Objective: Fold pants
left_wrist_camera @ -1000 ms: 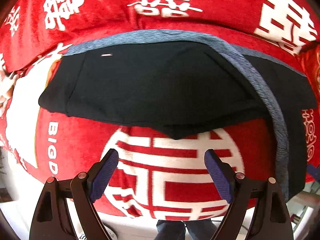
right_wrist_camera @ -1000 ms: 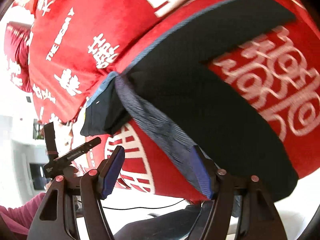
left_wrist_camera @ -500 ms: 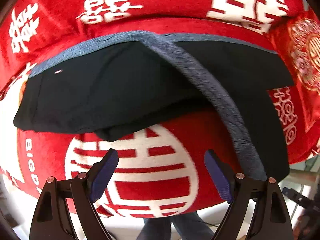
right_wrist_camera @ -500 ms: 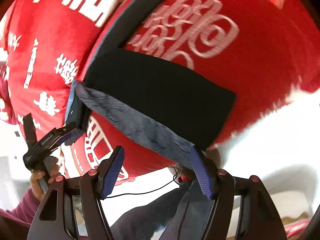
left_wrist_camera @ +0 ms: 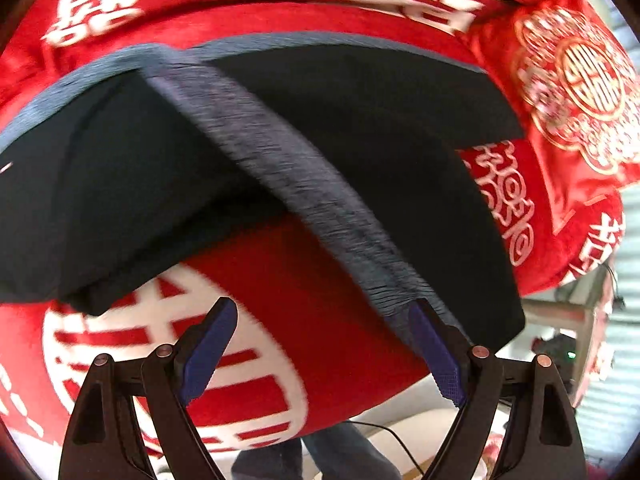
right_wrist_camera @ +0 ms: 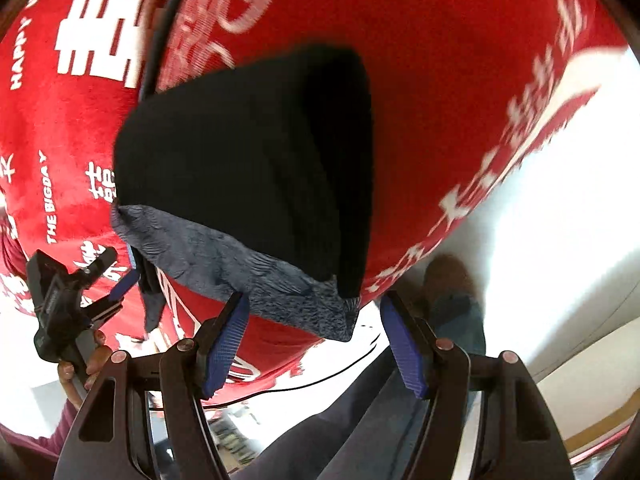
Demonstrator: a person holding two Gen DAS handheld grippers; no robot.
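Black pants [left_wrist_camera: 380, 152] with a grey-blue waistband [left_wrist_camera: 304, 200] lie on a red blanket [left_wrist_camera: 304, 320]. The pants also show in the right wrist view [right_wrist_camera: 248, 160], with the waistband [right_wrist_camera: 240, 268] at the near edge. My left gripper [left_wrist_camera: 320, 344] is open, low over the blanket, its right pad beside the waistband's near end. My right gripper [right_wrist_camera: 316, 340] is open just below the waistband's corner, which hangs over the blanket's edge. The left gripper also shows at the left of the right wrist view [right_wrist_camera: 116, 276].
The blanket carries white characters and covers a raised surface. A red cushion [left_wrist_camera: 576, 80] with gold print lies at the far right. A black cable [right_wrist_camera: 168, 24] runs over the blanket. My legs [right_wrist_camera: 400, 420] and the pale floor are below the edge.
The left gripper has moved right along the pants, its right pad reaching the waistband's near end. The right gripper swung right to the waistband's corner. Both stayed open.
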